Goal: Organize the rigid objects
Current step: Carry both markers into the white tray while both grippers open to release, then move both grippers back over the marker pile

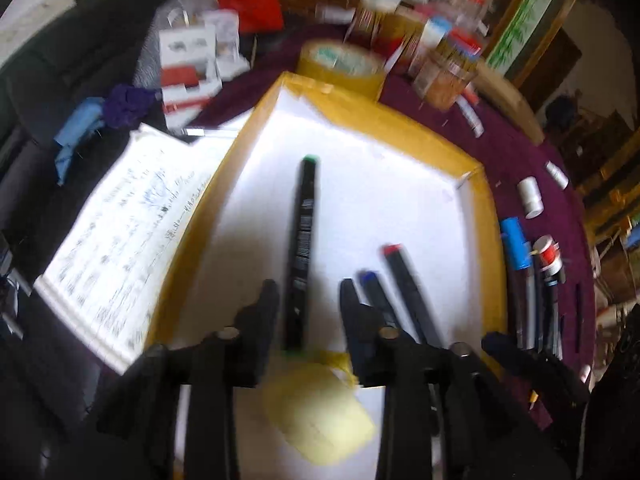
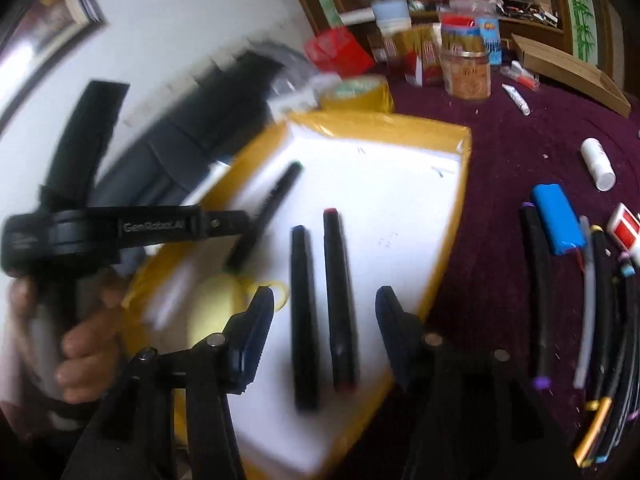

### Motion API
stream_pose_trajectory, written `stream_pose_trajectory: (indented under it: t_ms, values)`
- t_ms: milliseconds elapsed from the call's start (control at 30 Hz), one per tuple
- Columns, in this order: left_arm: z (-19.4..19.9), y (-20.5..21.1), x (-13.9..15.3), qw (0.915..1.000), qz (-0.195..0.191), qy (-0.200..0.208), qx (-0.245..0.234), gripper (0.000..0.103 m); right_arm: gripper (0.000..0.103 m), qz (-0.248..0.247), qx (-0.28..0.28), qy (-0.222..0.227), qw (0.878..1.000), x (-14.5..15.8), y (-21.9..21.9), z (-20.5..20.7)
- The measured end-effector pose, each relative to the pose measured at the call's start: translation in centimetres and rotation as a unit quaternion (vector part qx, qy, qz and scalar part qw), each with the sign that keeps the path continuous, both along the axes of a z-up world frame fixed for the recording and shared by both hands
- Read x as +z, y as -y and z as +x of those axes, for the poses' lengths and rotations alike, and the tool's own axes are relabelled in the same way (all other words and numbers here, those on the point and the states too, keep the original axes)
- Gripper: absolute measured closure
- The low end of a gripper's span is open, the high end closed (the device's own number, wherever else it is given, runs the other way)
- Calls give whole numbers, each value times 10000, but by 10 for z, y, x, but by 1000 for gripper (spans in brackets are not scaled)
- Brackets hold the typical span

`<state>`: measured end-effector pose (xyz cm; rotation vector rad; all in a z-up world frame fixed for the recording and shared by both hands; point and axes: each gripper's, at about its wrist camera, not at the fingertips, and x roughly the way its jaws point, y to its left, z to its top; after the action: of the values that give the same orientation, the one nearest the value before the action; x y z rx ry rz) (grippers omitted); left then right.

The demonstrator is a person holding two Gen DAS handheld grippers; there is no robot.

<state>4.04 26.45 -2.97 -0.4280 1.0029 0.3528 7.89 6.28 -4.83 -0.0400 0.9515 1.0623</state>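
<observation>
**Three markers in the tray, more waiting on the cloth**

The landmark is the white tray with the yellow taped rim (image 2: 448,216), lying on the purple-covered desk (image 2: 500,140). Inside it lie three black markers: a green-capped marker (image 1: 301,252) towards its far left part, and, side by side near its front edge, a blue-capped marker (image 2: 305,312) and a red-capped marker (image 2: 339,300).

The left gripper (image 1: 308,300) hangs released over the tray's near end; the green-capped marker's lower end shows between its spread fingers, but the pads do not seem to press it. The right gripper (image 2: 324,312) is also released, its jaws standing wide on either side of the blue- and red-capped pair, with clear gaps to each pad. Both views are smeared, so fine contact is hard to judge.

To the right of the tray, on the cloth, a row of further markers (image 2: 538,300) lies beside a blue block (image 2: 558,220), with a white bottle (image 2: 598,164) farther off.

By my reading, the step in hand is letting go and pulling clear. Done well, that means lifting each gripper straight away from the tray so no finger sweeps the parallel pair askew, then approaching the next marker right of the tray at mid-barrel, jaws across its length.
</observation>
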Motion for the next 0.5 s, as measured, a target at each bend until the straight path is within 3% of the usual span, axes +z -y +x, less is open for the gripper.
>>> stream_pose_trajectory:
  t_ms: [33,67,233,500]
  values:
    - [-4,11,5,9999,64,106,25,53,55,159,46,2,9999,3,14,-2]
    - [-8,25,11,9997,92,243,35,50,55,311,68,-11,9995,5,30,-3]
    - [-22,107,25,9972,59,728,-136,48,55,739,-172,-170,9970,6,106,1]
    - [0,189,24,9950,324,483,-811,48,55,691,-1146,-149,9909,-12,185,19]
